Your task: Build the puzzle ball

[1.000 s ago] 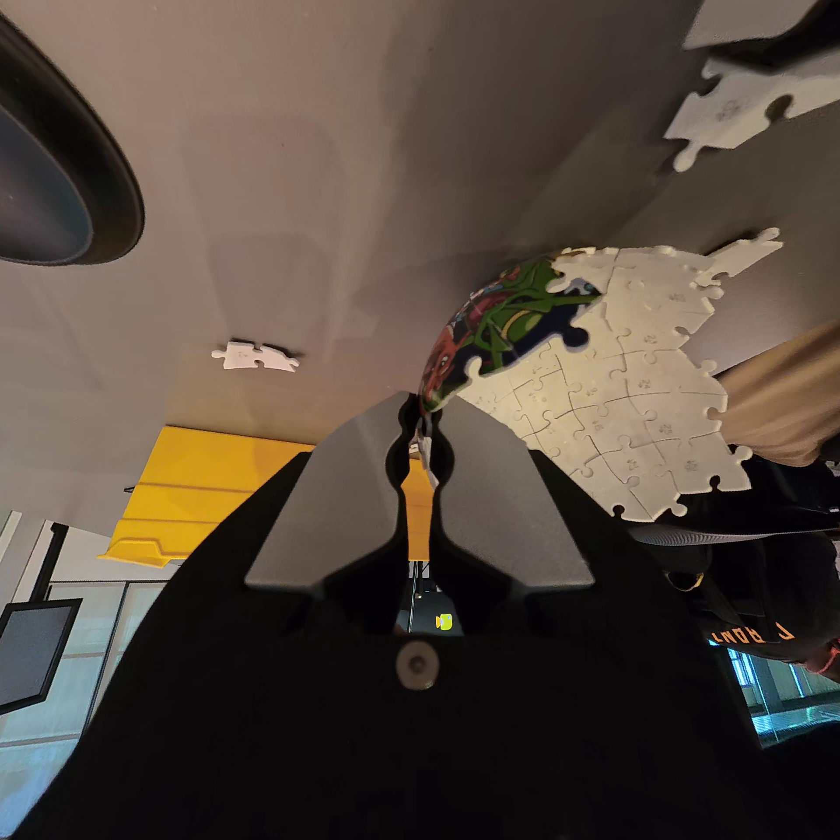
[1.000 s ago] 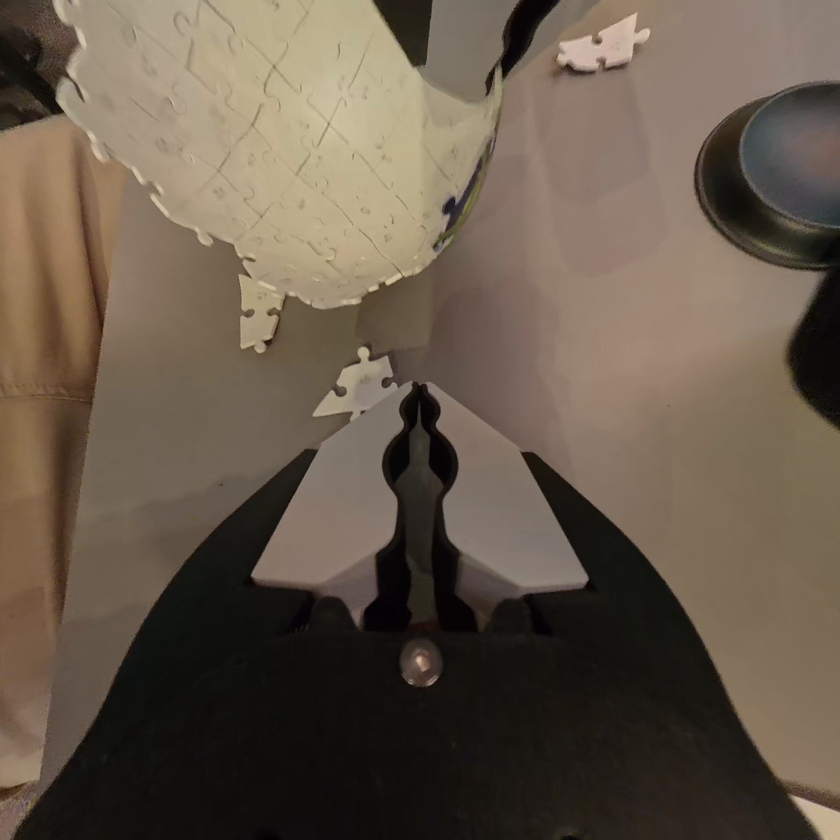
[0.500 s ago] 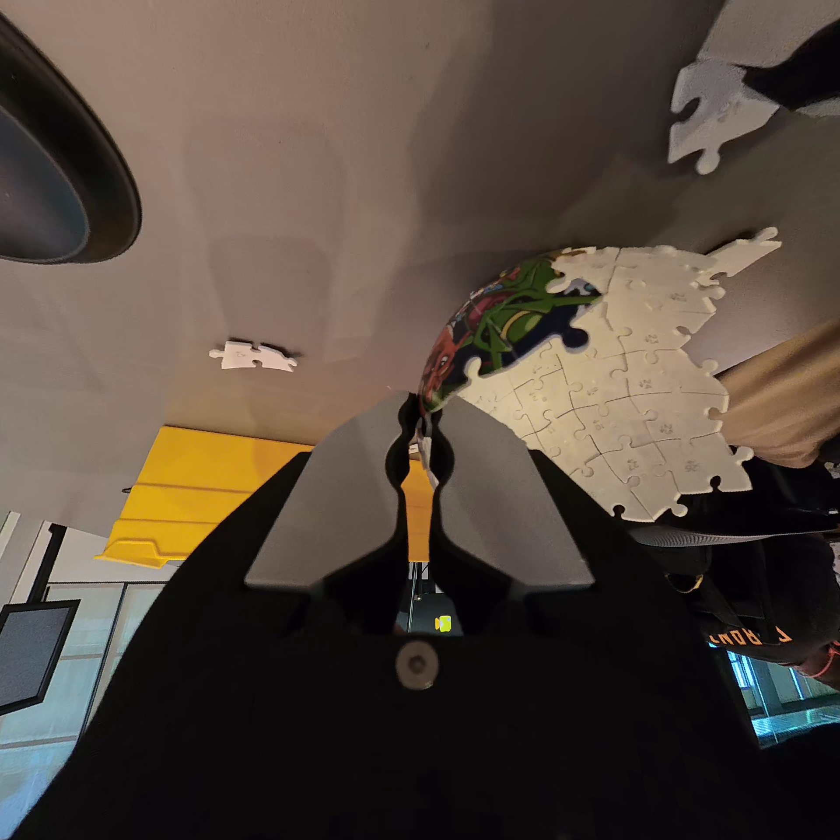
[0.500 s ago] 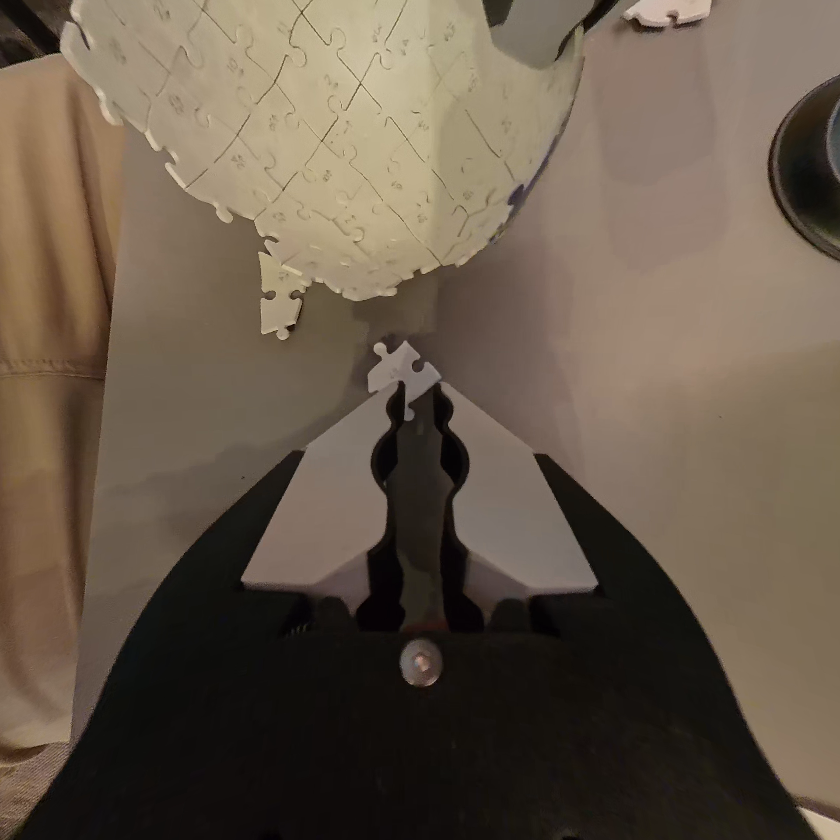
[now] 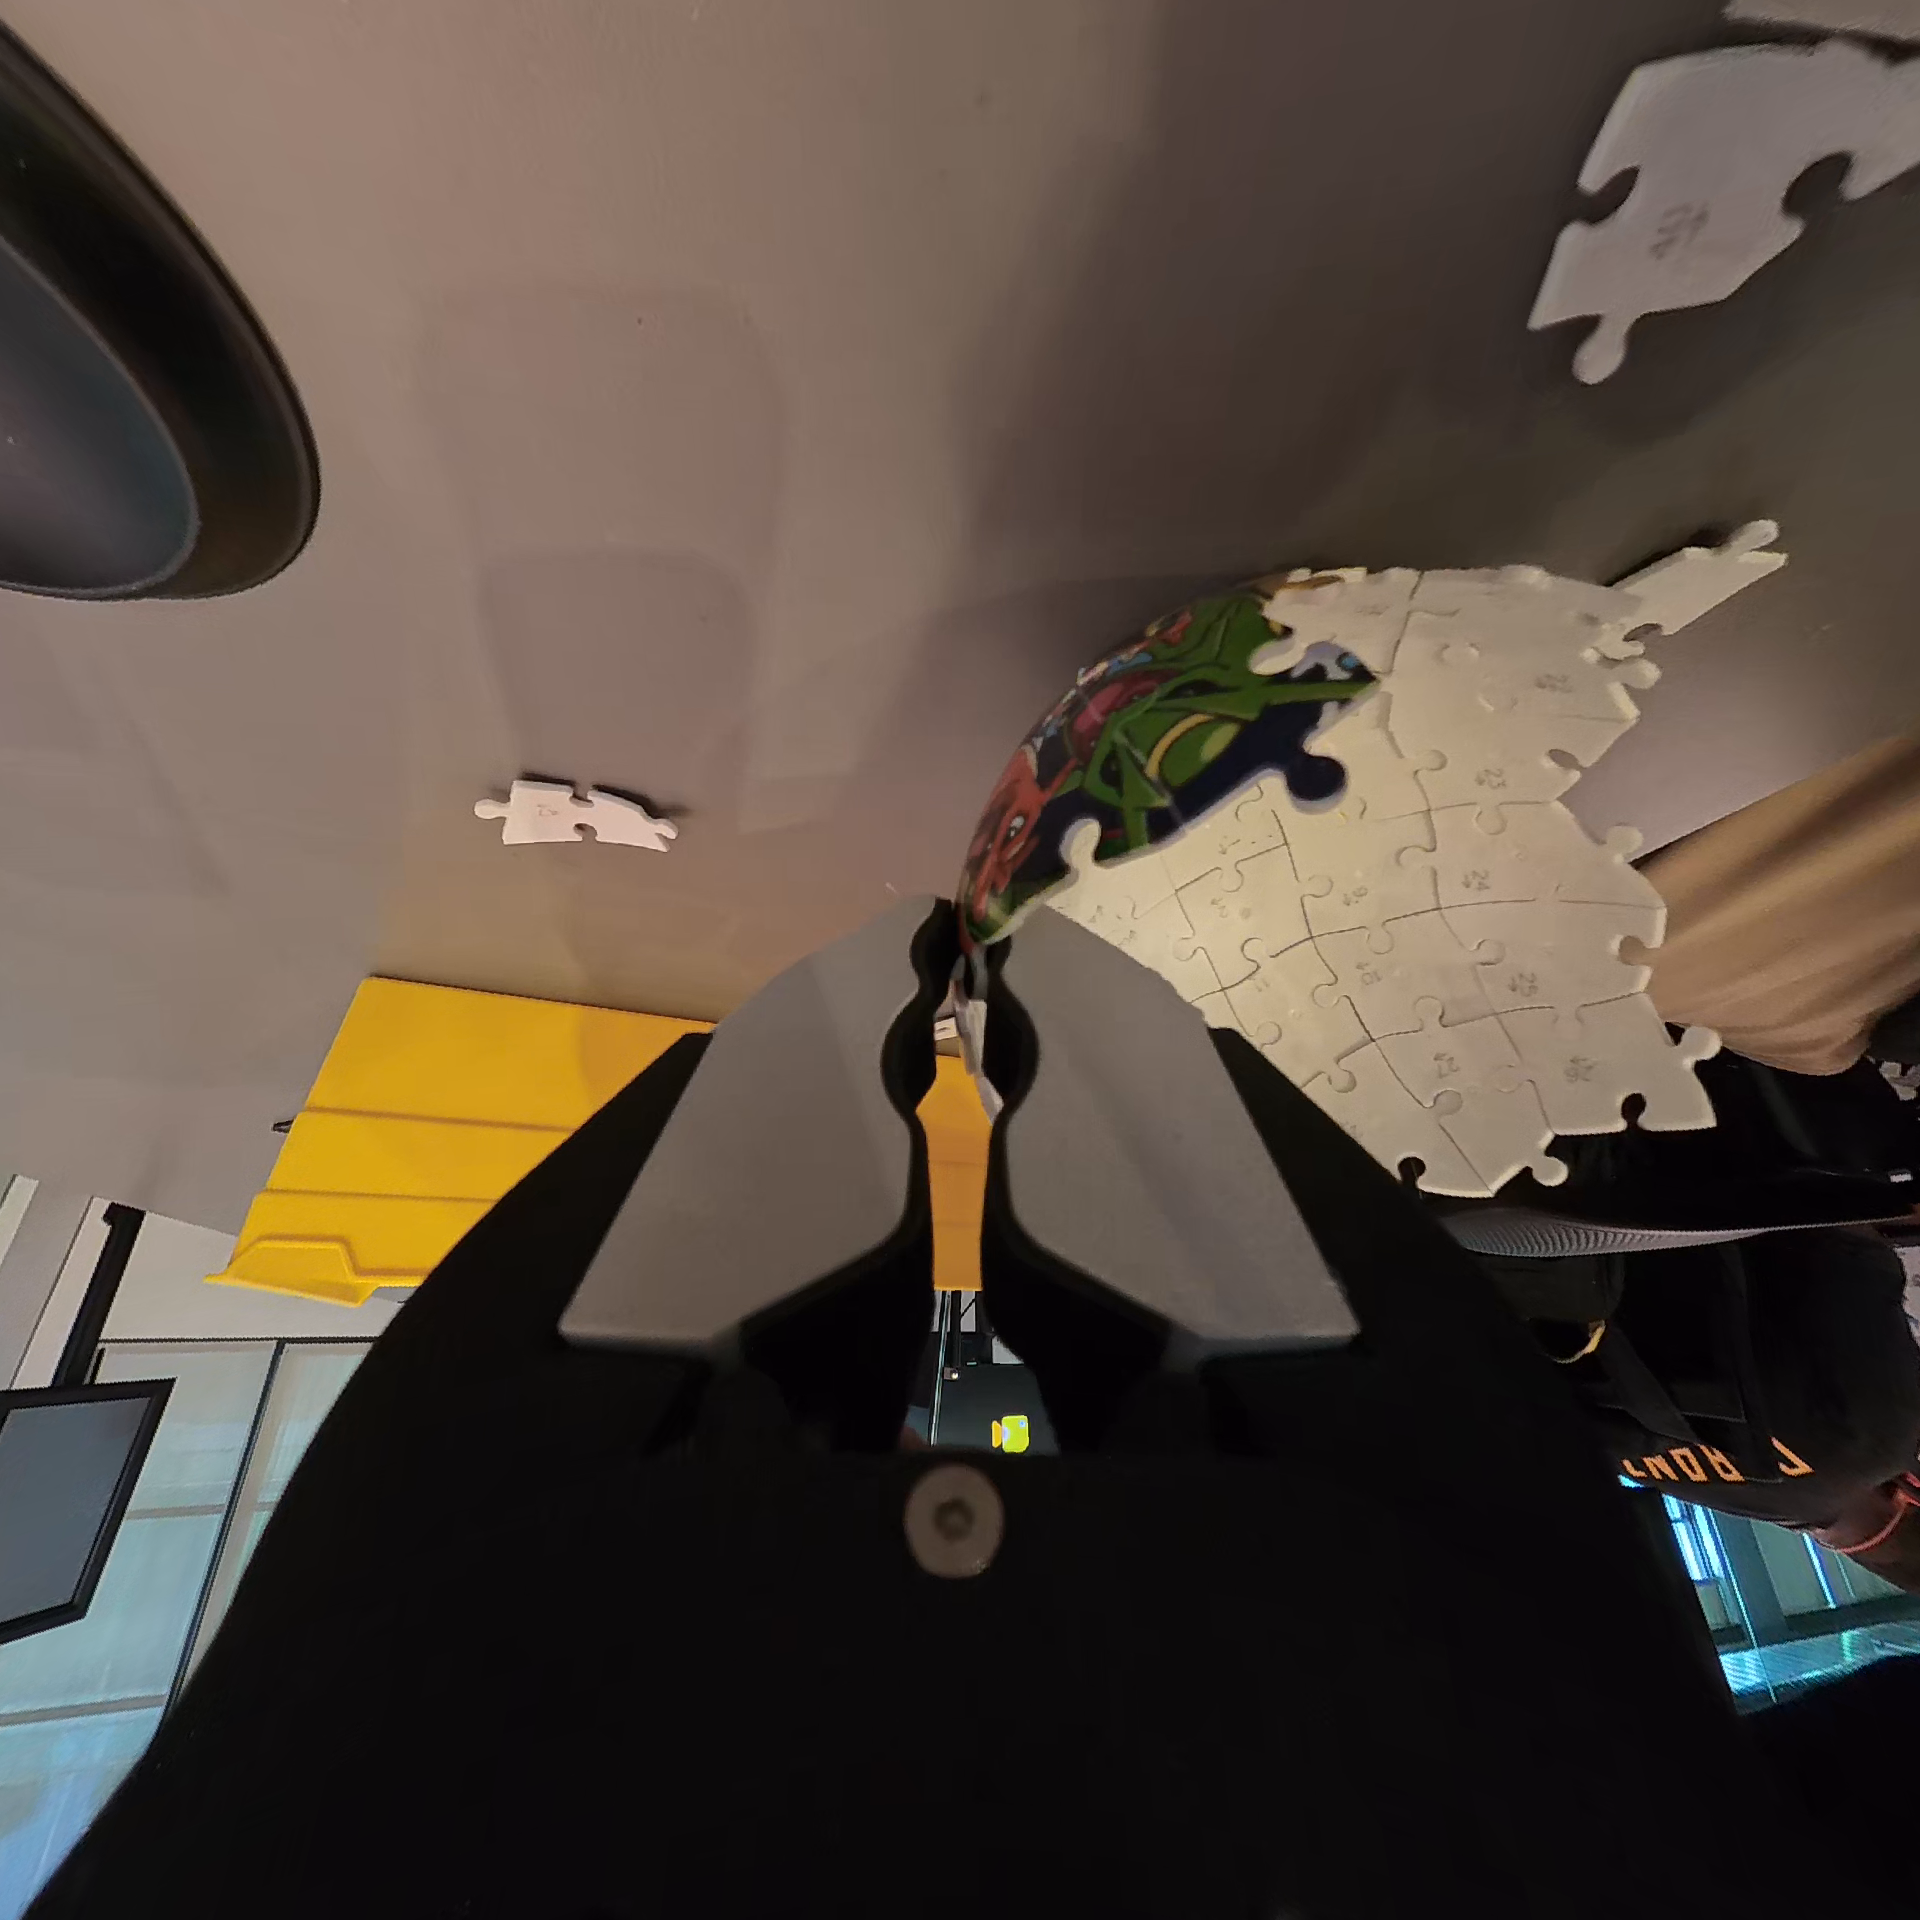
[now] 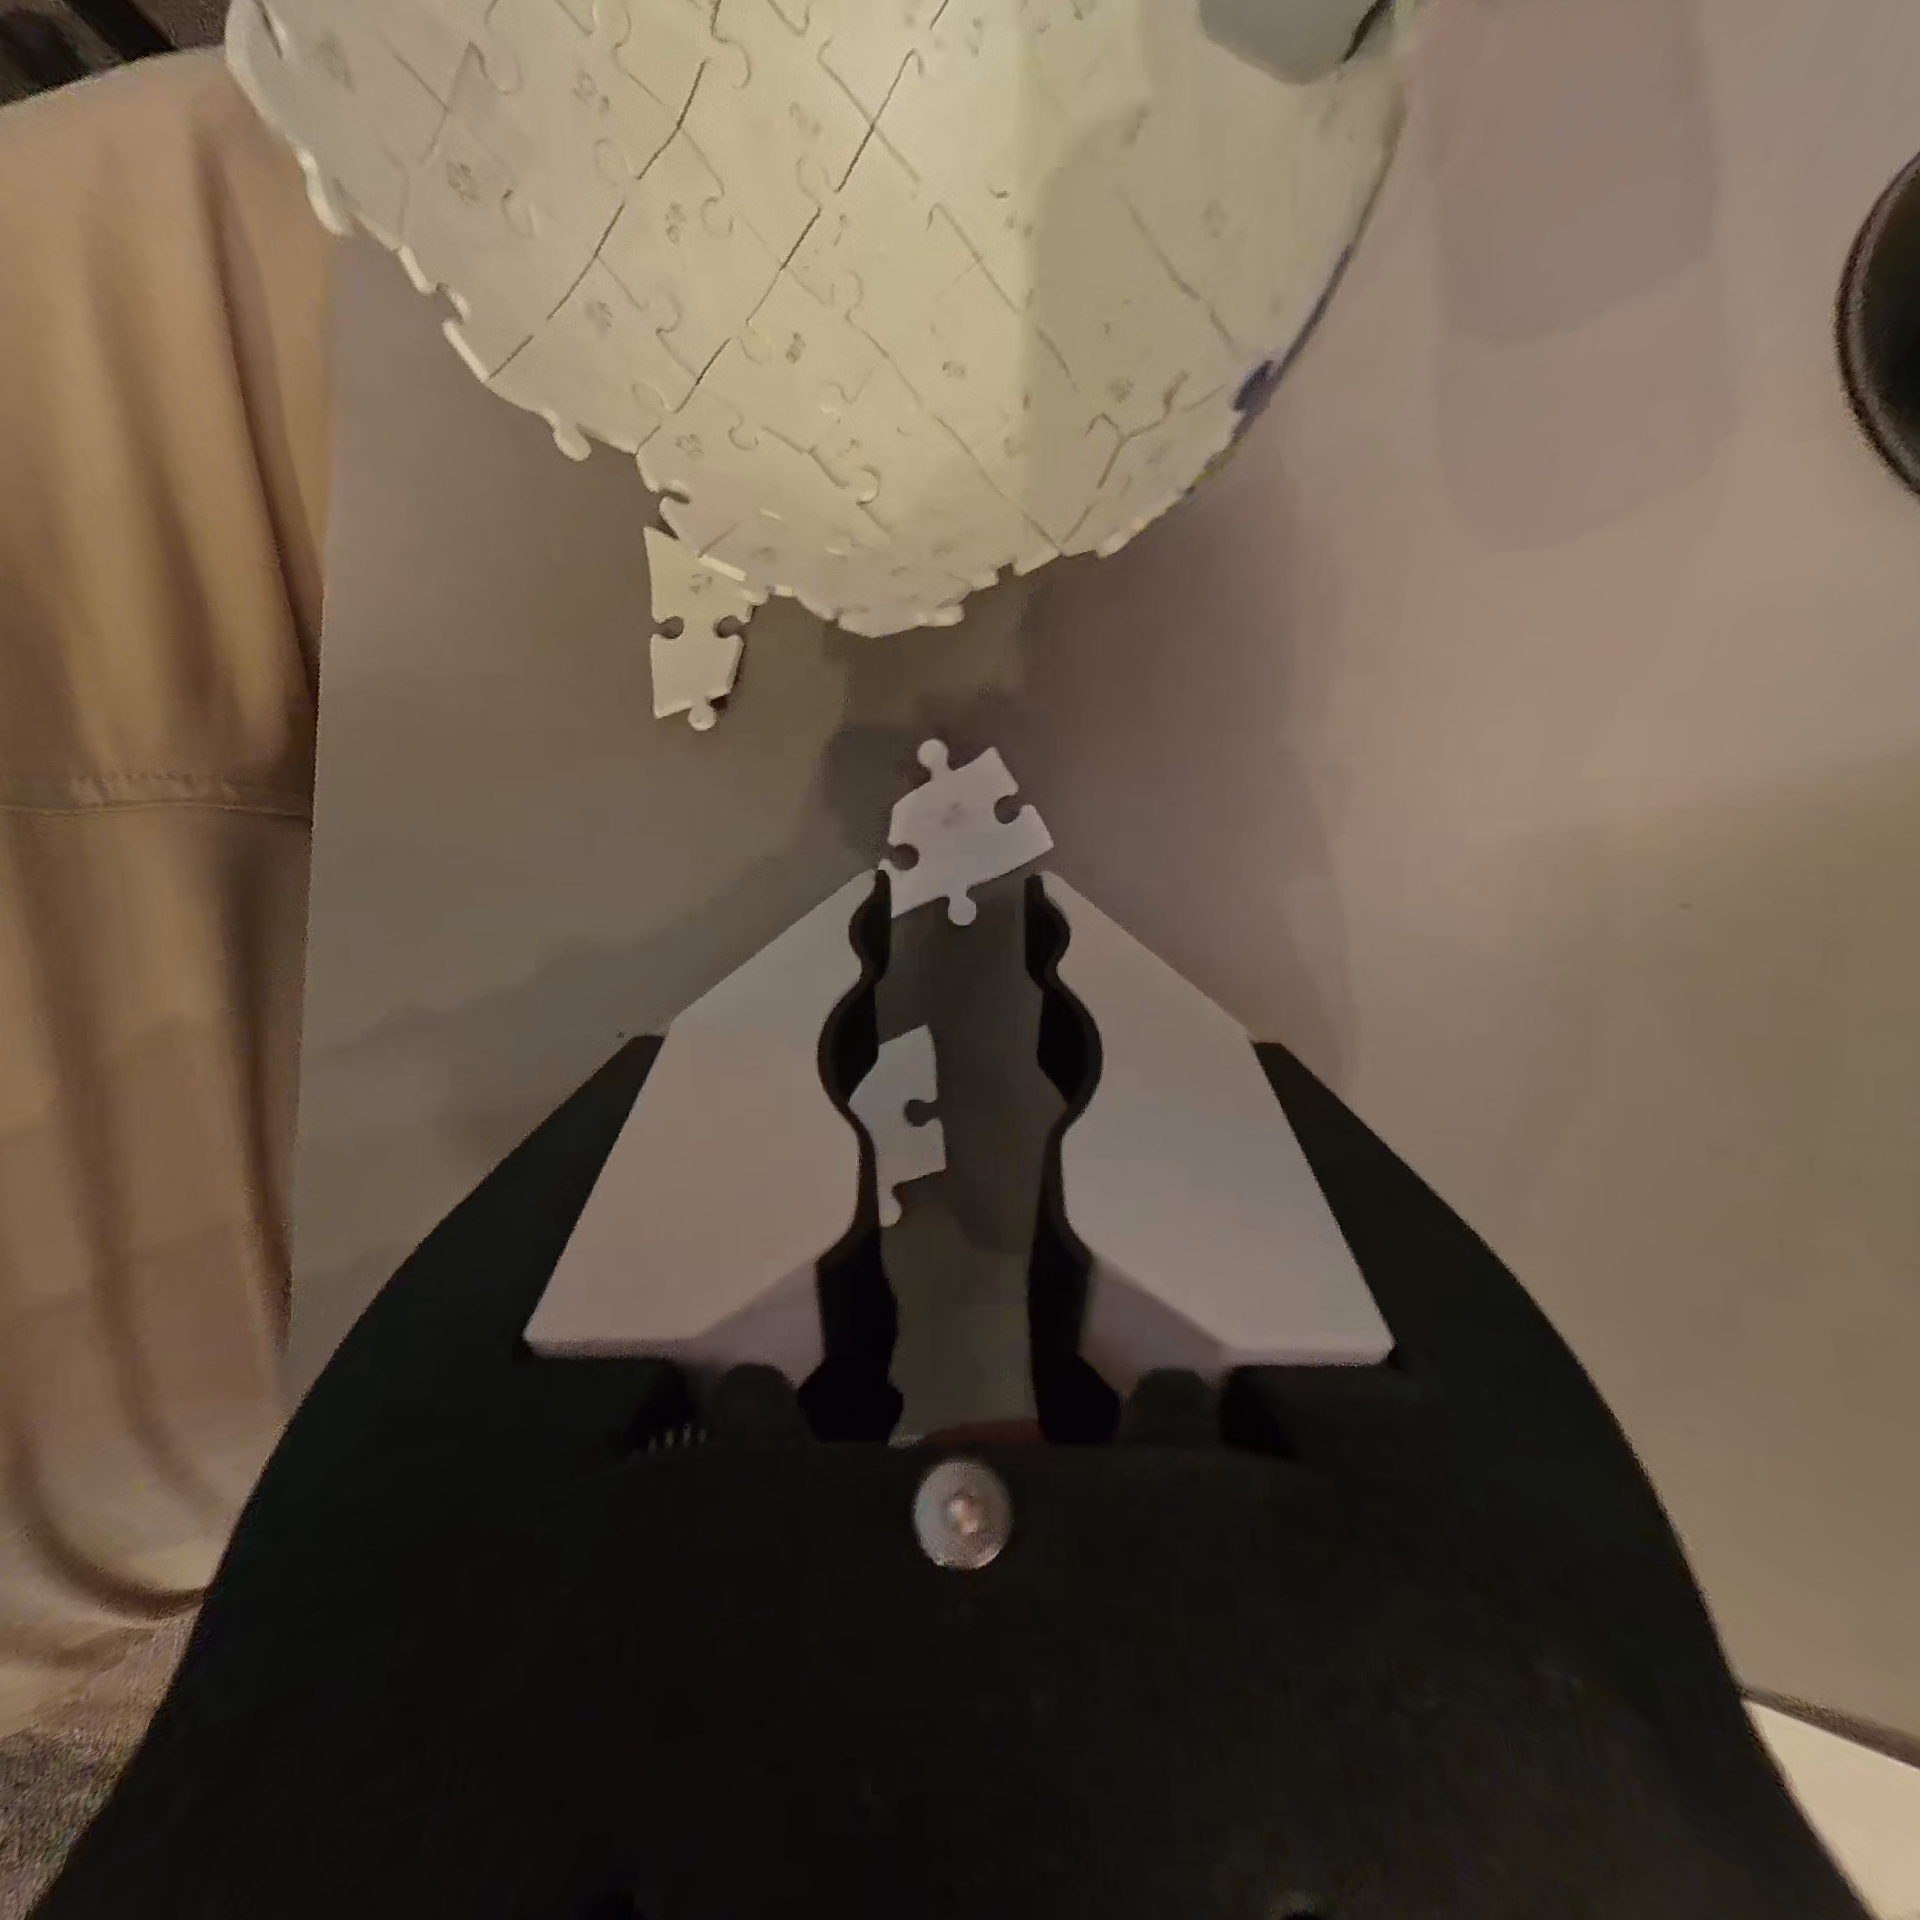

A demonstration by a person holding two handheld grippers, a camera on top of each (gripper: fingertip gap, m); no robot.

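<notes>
White on its hollow inside and printed in green, red and dark blue on its outside, the half-built puzzle ball (image 5: 1392, 894) is a curved shell of joined pieces, not a full sphere. In the left wrist view its printed edge is clamped between the closed fingers of the left hand-held gripper (image 5: 971, 940), and the shell spreads away from the tips toward the right, its hollow side facing the camera and its toothed open rim on the far right. The view is turned over, so the grey worktop (image 5: 831, 364) fills the top of the frame.

In the right wrist view the same shell (image 6: 852, 291) hangs at the top of the frame, hollow side showing, its rounded end pointing down at the right hand-held gripper (image 6: 956, 883). One piece (image 6: 694, 634) sticks out from its lower left rim. The right gripper's fingers stand apart, holding nothing. A loose white piece (image 6: 961, 826) lies on the worktop just past the tips, tilted, and another white piece (image 6: 906, 1117) shows in the gap between the fingers.

A further white piece (image 5: 571, 816) lies well apart on the worktop. A black round object (image 5: 135, 343) sits at the edge, and a yellow bin (image 5: 499, 1122) lies beyond the worktop.
</notes>
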